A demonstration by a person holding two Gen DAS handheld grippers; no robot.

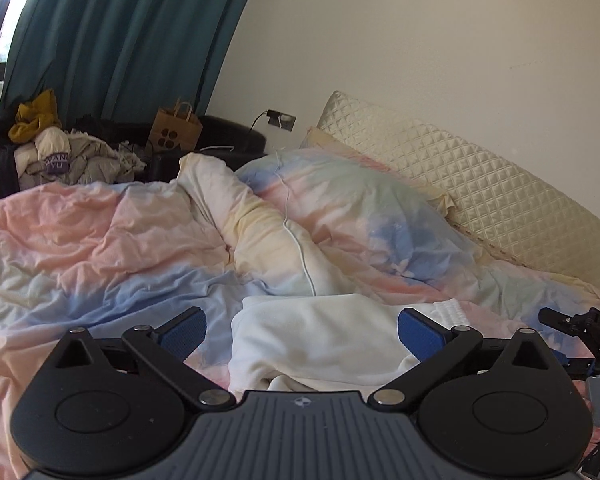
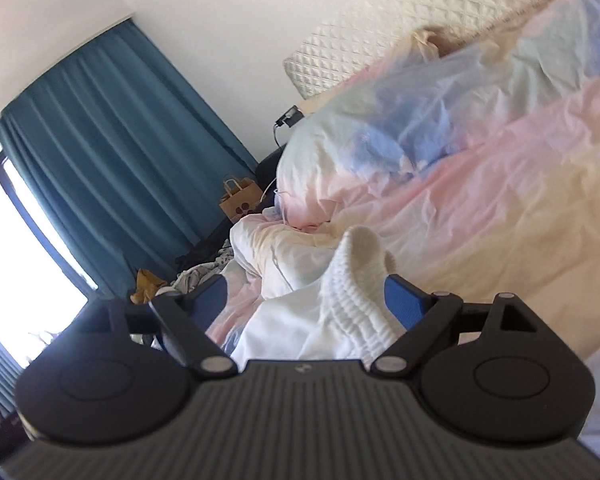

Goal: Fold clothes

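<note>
A white garment (image 1: 316, 340) lies bunched on the pastel bed cover, right in front of my left gripper (image 1: 302, 330). The left gripper is open, its blue pads wide apart on either side of the cloth. In the right wrist view the same white garment (image 2: 300, 320) shows a ribbed hem (image 2: 352, 292) that stands up between the blue pads of my right gripper (image 2: 306, 300), which is open. The right gripper also shows at the right edge of the left wrist view (image 1: 580, 328).
A pastel duvet (image 1: 100, 240) covers the bed, with a pastel pillow (image 1: 372, 216) and a quilted cream pillow (image 1: 480, 184) by the wall. A white cable (image 1: 296, 236) runs over the bedding. A clothes pile (image 1: 60, 152), paper bag (image 1: 176, 130) and teal curtain (image 1: 120, 40) stand behind.
</note>
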